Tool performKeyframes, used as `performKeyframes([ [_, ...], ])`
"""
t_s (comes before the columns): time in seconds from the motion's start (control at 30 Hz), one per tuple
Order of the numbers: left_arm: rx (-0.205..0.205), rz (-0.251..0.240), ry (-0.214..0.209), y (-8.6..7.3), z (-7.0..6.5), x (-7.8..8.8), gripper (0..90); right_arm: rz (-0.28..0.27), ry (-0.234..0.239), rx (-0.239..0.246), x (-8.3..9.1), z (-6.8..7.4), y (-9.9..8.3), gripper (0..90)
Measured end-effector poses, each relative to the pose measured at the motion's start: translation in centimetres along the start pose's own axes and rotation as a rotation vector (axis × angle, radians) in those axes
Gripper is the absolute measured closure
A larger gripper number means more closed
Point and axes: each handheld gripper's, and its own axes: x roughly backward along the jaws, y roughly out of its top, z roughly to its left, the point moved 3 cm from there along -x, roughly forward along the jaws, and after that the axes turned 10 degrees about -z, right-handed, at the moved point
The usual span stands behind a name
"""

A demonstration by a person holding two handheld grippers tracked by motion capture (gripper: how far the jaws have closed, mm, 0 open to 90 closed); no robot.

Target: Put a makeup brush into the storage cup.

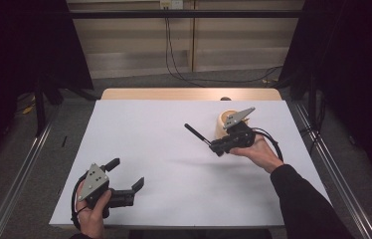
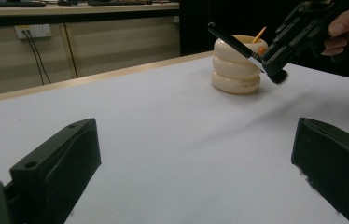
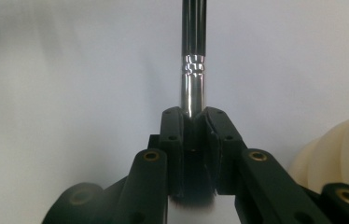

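Black brush (image 1: 197, 134), a makeup kind with a chrome ferrule, clenched in right tool (image 1: 219, 147) at centre right of the high view, handle slanting toward upper left, clear of the white bench (image 1: 149, 149). Seen in the right gripper view: jaws nipped on the ferrule end, bristles tucked low between them, handle running straight up the frame. Cream ribbed holder (image 1: 221, 123) just behind the right tool, toward the upper right of the bench; in the left gripper view, at upper centre, with something orange poking from its mouth. Left tool (image 1: 127, 179) at lower left of the high view, released, jaws spread wide, nothing between them, resting low near the bench edge.

Risks from here, as a guess: grip sits far toward the bristle end, so the long handle acts as a lever and could swing or slip on the smooth chrome. Holder close by the right hand; a careless sweep of handle or cable could knock it over or nudge it toward the far edge. Bristles squeezed between the jaws, likely to splay.
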Motion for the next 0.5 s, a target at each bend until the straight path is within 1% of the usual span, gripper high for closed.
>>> performKeyframes([
  [0.1,-0.002,0.000,-0.001,0.0,0.0,0.0,1.2,-0.035,-0.006,0.001,0.4,0.2,-0.1,78.5],
  [0.17,0.001,0.000,0.001,0.0,-0.1,0.0,1.2,-0.072,-0.007,-0.007,0.6,0.2,-0.2,78.6],
  [0.2,0.003,-0.001,0.000,0.0,-0.1,0.0,1.2,-0.082,-0.008,-0.013,0.7,0.3,-0.2,78.5],
  [0.27,0.001,0.000,0.001,0.0,-0.1,0.0,1.2,-0.111,-0.007,-0.011,1.0,0.3,-0.2,78.6],
  [0.3,0.003,-0.002,-0.003,0.0,-0.1,0.0,1.2,-0.130,-0.011,-0.021,1.1,0.4,-0.3,78.6],
  [0.33,0.003,-0.003,-0.004,0.0,-0.1,-0.1,1.2,-0.146,-0.005,-0.027,1.2,0.4,-0.3,78.6],
  [0.4,0.001,0.000,0.001,0.0,-0.1,0.0,1.2,-0.168,-0.010,-0.026,1.4,0.5,-0.4,78.5],
  [0.43,0.001,0.000,0.000,0.0,-0.1,0.0,1.2,-0.184,0.000,-0.022,1.5,0.6,-0.4,78.5],
  [0.5,0.003,-0.003,-0.004,0.0,-0.1,-0.1,1.2,-0.205,-0.002,-0.027,1.6,0.7,-0.3,78.5],
])
